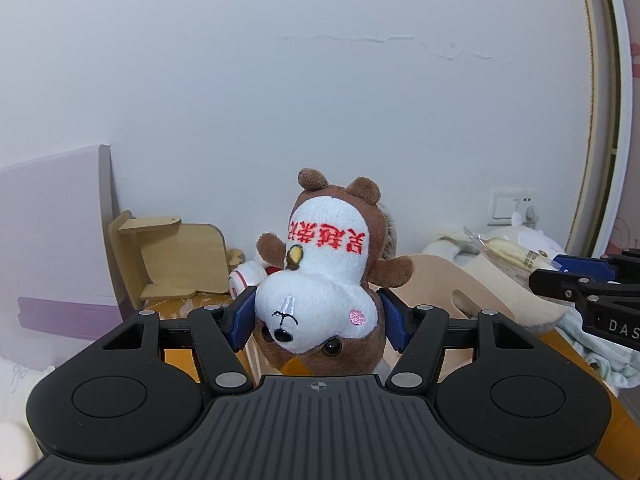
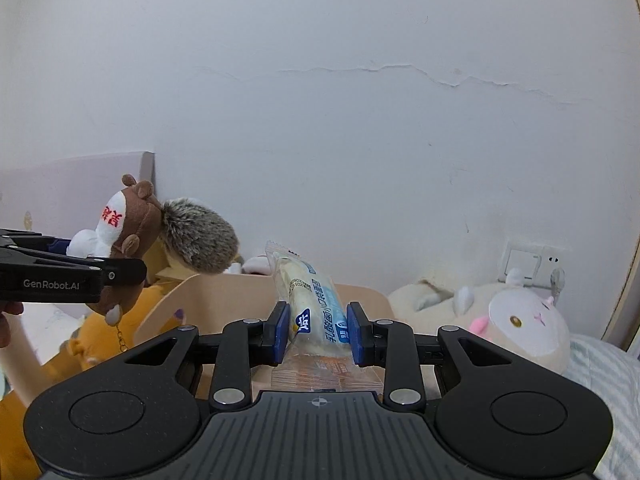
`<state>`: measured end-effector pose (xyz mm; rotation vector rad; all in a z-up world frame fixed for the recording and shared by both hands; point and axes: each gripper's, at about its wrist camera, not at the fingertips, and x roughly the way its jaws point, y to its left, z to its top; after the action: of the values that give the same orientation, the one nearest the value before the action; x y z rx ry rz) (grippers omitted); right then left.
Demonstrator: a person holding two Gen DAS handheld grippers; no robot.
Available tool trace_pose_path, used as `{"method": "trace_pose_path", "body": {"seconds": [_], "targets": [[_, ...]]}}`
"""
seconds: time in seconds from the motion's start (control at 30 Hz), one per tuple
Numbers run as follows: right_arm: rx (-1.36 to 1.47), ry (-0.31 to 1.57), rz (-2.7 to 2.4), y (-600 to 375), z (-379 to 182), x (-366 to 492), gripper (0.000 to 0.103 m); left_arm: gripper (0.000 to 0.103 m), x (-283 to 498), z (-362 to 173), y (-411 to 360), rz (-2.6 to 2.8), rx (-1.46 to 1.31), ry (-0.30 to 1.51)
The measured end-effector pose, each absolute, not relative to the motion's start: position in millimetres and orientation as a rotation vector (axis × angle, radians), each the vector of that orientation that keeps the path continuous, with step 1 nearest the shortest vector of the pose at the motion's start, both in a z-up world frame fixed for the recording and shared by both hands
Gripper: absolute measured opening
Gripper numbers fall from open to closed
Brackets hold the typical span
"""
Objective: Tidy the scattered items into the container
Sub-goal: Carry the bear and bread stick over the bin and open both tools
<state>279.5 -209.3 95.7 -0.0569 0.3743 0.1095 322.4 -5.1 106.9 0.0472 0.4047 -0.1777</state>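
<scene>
My left gripper [image 1: 316, 316] is shut on a brown and white plush squirrel [image 1: 324, 264] with red characters on its belly, held upside down in the air; it also shows in the right wrist view [image 2: 128, 228] with a grey bushy tail. My right gripper [image 2: 318, 336] is shut on a wrapped bread packet [image 2: 316, 304] with blue print, held above a beige wooden container [image 2: 224, 304]. In the left wrist view the container [image 1: 448, 284] lies behind the squirrel, and the right gripper [image 1: 560, 272] holds the packet [image 1: 508, 254] at the right edge.
A cream plush with a pink nose [image 2: 508, 324] lies right of the container on a striped cloth. An orange plush [image 2: 96, 336] lies at the left. A wooden stand [image 1: 176, 260] and pink headboard [image 1: 52, 240] stand at the left. A wall socket [image 2: 532, 260] is on the wall.
</scene>
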Motion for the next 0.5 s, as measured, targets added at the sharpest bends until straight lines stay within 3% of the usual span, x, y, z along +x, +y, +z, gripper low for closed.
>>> {"method": "trace_pose_path", "body": {"seconds": [0.5], "targets": [[-0.082,0.562,0.14,-190.0,44.0,379.2,0.029,0.064,424.9,43.4,-41.6,-0.174,0.078,0.651]]}}
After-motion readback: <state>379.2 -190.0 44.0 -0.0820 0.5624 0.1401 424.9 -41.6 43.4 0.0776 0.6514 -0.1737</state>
